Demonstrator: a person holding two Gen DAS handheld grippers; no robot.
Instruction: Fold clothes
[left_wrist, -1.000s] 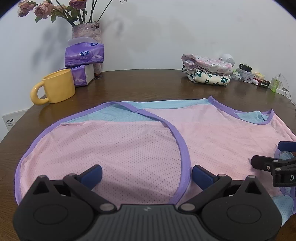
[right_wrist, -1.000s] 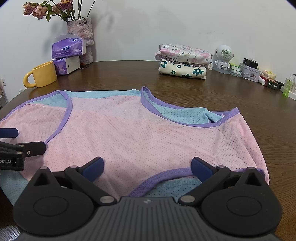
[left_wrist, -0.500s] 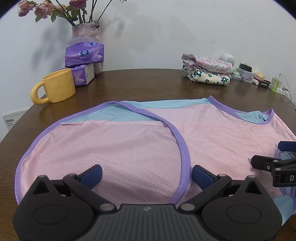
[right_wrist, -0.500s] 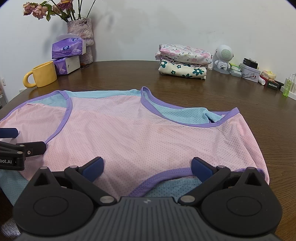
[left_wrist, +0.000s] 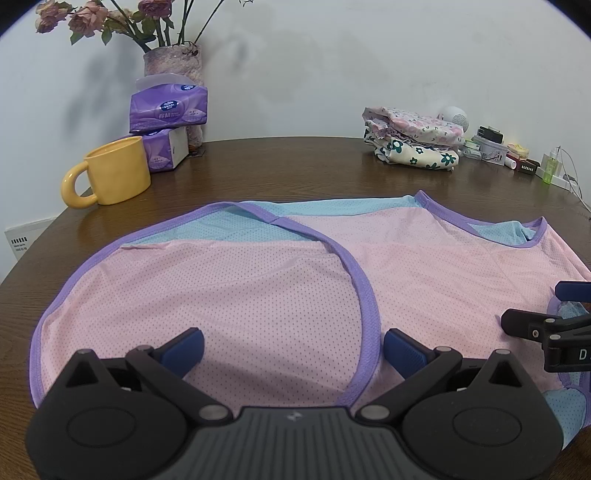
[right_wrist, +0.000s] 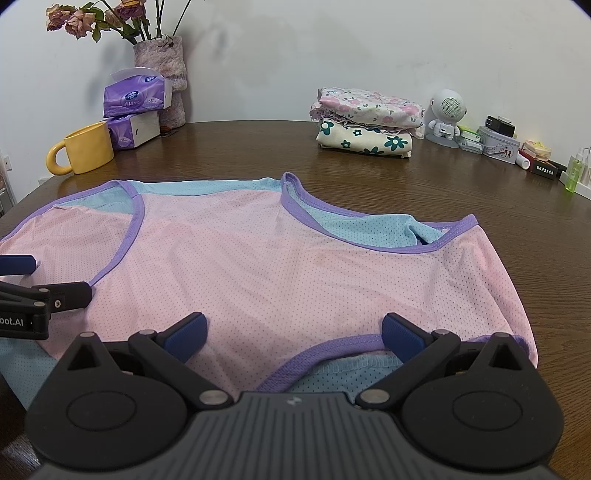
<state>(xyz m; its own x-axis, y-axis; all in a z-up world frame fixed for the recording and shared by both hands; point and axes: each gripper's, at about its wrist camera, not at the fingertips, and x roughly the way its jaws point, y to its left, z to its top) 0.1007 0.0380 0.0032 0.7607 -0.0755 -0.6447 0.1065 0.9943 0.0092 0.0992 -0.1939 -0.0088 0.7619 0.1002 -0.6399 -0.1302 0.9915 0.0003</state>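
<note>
A pink mesh vest (left_wrist: 258, 288) (right_wrist: 280, 266) with purple trim and a light-blue back lies spread flat on the brown round table (left_wrist: 295, 166). My left gripper (left_wrist: 293, 349) hovers open over the vest's near edge, its blue pads straddling a purple armhole band (left_wrist: 369, 325). My right gripper (right_wrist: 293, 339) is open too, over the near edge where a purple band (right_wrist: 332, 347) curves. Each gripper shows at the side of the other's view: the right one (left_wrist: 546, 310), the left one (right_wrist: 40, 280). Nothing is between either pair of fingers.
A yellow mug (left_wrist: 110, 173) and purple tissue packs (left_wrist: 168, 110) stand at the back left before a vase of flowers (left_wrist: 173, 66). A stack of folded floral clothes (right_wrist: 365, 122) sits at the back, with a white robot figure (right_wrist: 445, 114) and small boxes (right_wrist: 498, 144) to the right.
</note>
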